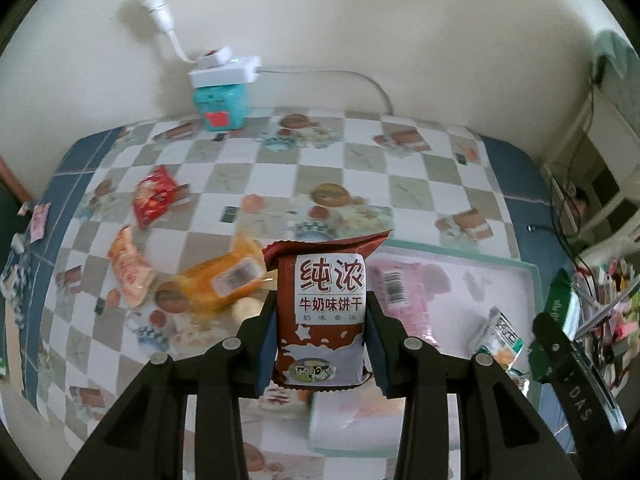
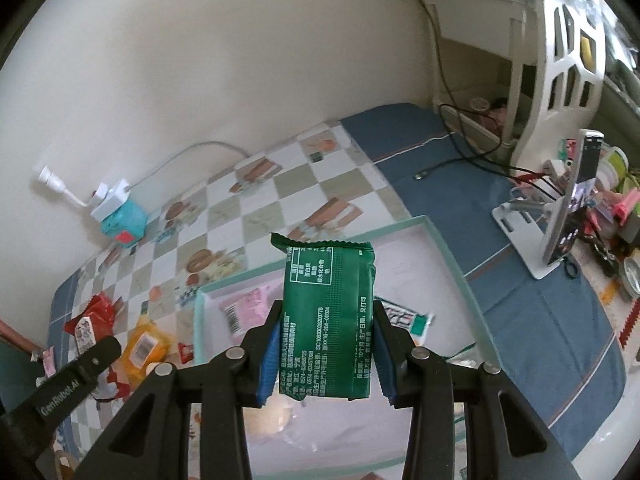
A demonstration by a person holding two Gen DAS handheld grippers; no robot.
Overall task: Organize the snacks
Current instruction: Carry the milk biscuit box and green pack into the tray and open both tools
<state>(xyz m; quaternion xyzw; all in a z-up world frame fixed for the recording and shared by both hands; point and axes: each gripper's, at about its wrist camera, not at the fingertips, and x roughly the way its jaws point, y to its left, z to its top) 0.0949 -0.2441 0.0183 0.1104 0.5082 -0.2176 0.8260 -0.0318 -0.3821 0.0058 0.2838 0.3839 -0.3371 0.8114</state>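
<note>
A checkered tablecloth (image 1: 240, 176) covers a table against a pale wall. The left gripper (image 1: 320, 332) clamps a brown biscuit packet (image 1: 326, 312); the right gripper (image 2: 325, 344) clamps a green packet (image 2: 330, 320). Below, the tray (image 2: 444, 248) holds two packets, the pink packet (image 1: 408, 292) among them. Several snacks, including a red packet (image 1: 154, 196), remain loose, so sorting looks roughly half done.

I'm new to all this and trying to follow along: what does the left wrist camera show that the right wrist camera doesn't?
Only the left view shows the front of the brown milk biscuit packet clamped in the left claw.

Only the right view shows the back of the green packet gripped by the right claw, plus a phone on a stand and a white shelf.

Both show the tray, its pink packet, the orange packet and the teal box.
</note>
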